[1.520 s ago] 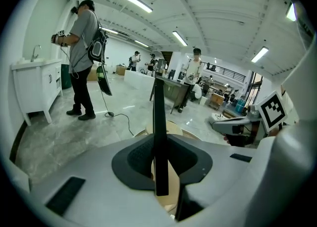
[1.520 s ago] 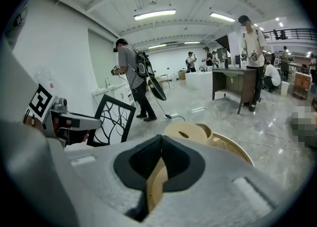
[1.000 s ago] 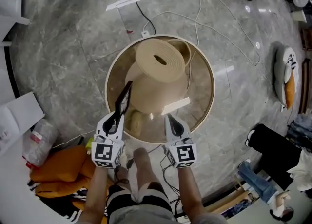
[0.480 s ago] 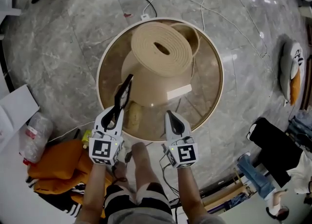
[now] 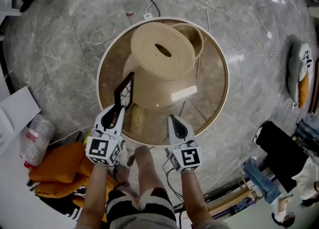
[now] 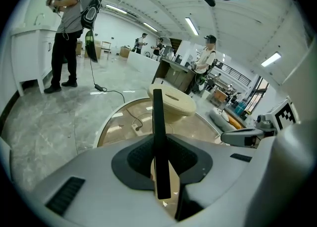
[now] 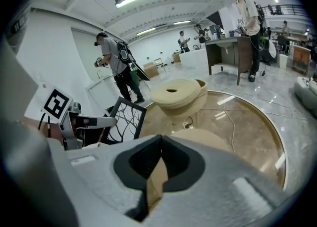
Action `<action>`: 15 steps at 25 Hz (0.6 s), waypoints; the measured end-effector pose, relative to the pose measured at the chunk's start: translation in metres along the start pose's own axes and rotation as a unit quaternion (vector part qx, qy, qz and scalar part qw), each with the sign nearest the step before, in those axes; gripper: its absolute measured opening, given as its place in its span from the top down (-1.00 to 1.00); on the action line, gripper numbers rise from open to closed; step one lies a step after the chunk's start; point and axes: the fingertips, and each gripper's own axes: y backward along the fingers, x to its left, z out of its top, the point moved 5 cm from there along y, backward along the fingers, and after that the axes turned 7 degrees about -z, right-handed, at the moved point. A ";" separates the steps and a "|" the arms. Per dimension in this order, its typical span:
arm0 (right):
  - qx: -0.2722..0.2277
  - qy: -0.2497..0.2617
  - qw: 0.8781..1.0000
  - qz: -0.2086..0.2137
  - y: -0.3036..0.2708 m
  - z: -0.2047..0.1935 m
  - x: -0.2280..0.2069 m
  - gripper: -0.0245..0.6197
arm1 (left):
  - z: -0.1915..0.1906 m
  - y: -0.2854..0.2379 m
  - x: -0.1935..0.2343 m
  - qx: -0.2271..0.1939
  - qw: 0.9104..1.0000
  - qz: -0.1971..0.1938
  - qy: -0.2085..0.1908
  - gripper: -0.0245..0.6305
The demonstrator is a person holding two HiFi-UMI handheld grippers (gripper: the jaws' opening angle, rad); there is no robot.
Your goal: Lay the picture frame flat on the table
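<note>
Jaws of the left gripper (image 6: pixel 159 154) clamp the near edge of the black picture frame (image 6: pixel 158 117), which stands close to upright, edge-on in the left gripper view, its patterned face turned toward the right gripper (image 7: pixel 159 144). That claw is clenched on nothing and sits just beside, over the near rim of the round glass table (image 5: pixel 99 81). Whether the frame touches the glass cannot be told. Beyond, the beige pedestal (image 5: pixel 162 48) shows through the top, and a white cable (image 5: pixel 209 8) trails across the marble floor (image 5: pixel 60 38).

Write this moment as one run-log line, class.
left gripper: jaws shut on picture frame | picture frame: on edge over table, not yet flat | right gripper: jaws shut, empty
</note>
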 end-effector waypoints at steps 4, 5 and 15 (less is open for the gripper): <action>0.003 -0.001 1.000 0.000 -0.004 0.000 0.000 0.93 | 0.005 -0.007 0.009 -0.001 1.000 0.005 0.011 0.67; 0.003 -0.003 1.000 -0.001 -0.004 0.000 0.000 0.93 | 0.005 -0.008 0.011 -0.002 1.000 0.004 0.014 0.67; 0.010 -0.009 1.000 -0.004 -0.013 0.003 0.002 0.93 | 0.014 -0.023 0.036 -0.006 0.999 0.000 0.035 0.65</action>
